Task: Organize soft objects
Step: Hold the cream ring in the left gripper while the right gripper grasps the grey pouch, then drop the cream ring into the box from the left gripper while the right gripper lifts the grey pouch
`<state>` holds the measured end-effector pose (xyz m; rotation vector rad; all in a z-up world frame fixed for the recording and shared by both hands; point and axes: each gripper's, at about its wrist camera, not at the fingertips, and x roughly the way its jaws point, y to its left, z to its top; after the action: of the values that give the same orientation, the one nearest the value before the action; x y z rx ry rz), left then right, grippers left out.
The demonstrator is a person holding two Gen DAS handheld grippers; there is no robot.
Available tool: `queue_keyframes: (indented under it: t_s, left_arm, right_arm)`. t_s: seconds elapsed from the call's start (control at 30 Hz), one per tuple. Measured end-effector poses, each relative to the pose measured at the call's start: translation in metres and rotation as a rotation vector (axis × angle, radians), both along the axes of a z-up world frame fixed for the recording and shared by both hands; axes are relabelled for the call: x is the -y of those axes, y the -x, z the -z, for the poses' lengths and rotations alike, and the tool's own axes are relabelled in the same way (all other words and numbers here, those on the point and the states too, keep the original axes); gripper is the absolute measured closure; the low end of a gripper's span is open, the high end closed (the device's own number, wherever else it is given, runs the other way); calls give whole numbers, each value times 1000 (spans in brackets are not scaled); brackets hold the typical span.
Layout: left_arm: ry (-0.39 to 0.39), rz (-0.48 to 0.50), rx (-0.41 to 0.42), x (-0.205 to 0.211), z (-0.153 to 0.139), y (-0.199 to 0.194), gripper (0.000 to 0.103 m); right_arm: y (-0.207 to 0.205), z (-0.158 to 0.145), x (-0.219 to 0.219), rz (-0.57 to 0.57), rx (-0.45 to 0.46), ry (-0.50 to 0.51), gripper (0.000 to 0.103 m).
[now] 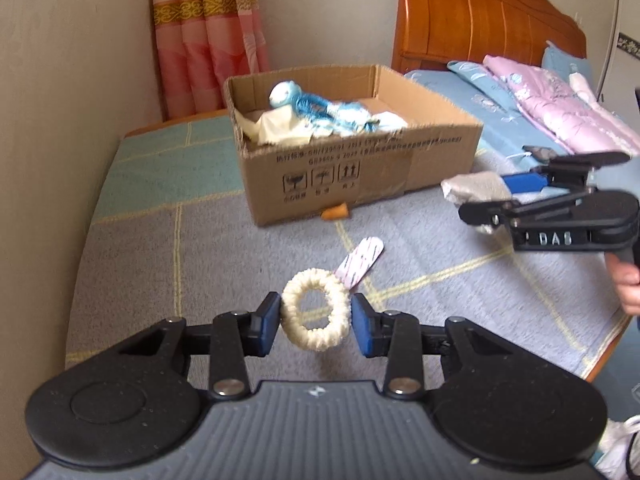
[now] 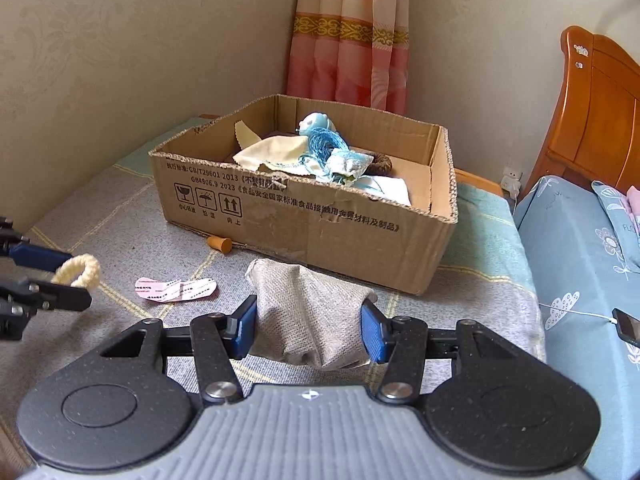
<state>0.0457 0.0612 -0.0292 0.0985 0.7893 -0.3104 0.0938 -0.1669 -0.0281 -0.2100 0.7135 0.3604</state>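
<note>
My left gripper [image 1: 315, 318] is shut on a cream knitted ring [image 1: 316, 314], lifted just above the bedspread; the ring [image 2: 78, 270] and the left gripper [image 2: 60, 278] also show at the left edge of the right wrist view. My right gripper [image 2: 308, 330] is shut on a folded grey cloth [image 2: 308, 312], raised off the bed in front of the box; the same cloth [image 1: 474, 190] and the right gripper [image 1: 504, 196] show at the right of the left wrist view. An open cardboard box [image 1: 360, 168] [image 2: 320, 220] holds a blue yarn doll [image 1: 304, 106] [image 2: 320, 136] and pale cloths.
A pink paper strip [image 1: 360, 262] [image 2: 176, 289] and a small orange cone [image 1: 336, 212] [image 2: 220, 244] lie on the grey checked bedspread [image 1: 160, 260]. A wall runs along the left. A wooden headboard [image 1: 480, 16], blue bedding and a pink quilt [image 1: 560, 112] lie to the right. A hand [image 1: 628, 284] grips the right gripper's handle.
</note>
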Motion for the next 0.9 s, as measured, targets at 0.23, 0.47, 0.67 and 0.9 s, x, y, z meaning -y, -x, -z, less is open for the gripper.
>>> queue_keyframes:
  t_s: [0.23, 0.47, 0.67, 0.9]
  left_arm:
    - [-41, 67, 134, 10, -52, -33, 66]
    - [-115, 104, 202, 35, -74, -106, 65]
    - [-167, 45, 207, 54, -62, -170, 29]
    - [-147, 15, 215, 47, -52, -161, 8]
  right_arm:
    - [9, -21, 11, -18, 29, -19, 45]
    - [13, -31, 20, -8, 50, -34, 45]
    - [11, -34, 28, 17, 60, -30, 45]
    - [12, -37, 32, 18, 70, -32, 45]
